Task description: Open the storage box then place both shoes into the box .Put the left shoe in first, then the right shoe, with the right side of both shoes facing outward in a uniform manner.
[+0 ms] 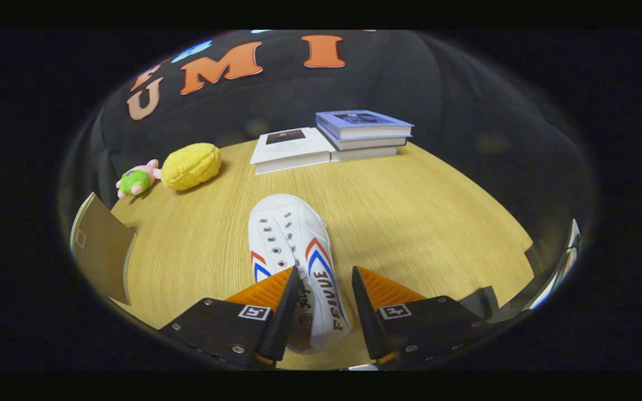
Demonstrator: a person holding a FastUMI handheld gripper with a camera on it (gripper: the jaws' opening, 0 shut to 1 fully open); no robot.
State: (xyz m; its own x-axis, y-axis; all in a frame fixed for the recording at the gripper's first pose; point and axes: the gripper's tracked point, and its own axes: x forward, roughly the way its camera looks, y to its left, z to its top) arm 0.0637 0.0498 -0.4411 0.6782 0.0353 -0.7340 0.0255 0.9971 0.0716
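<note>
A white canvas shoe (290,234) with red and blue chevrons lies on the wooden table (421,223), toe pointing away from me. Its heel end reaches back between the fingers of my gripper (325,272). The left finger (276,289) lies over the shoe's opening by the tongue. The right finger (379,292) stands just outside the lettered side wall, with a thin gap to it. The jaws are open and straddle that side wall. The heel itself is hidden low between the fingers.
A brown cardboard panel (101,253) stands at the table's left edge. Beyond the shoe lie a yellow plush (191,165), a small green and pink plush (137,179) and stacked books (332,142). A dark object (482,301) sits by the right finger.
</note>
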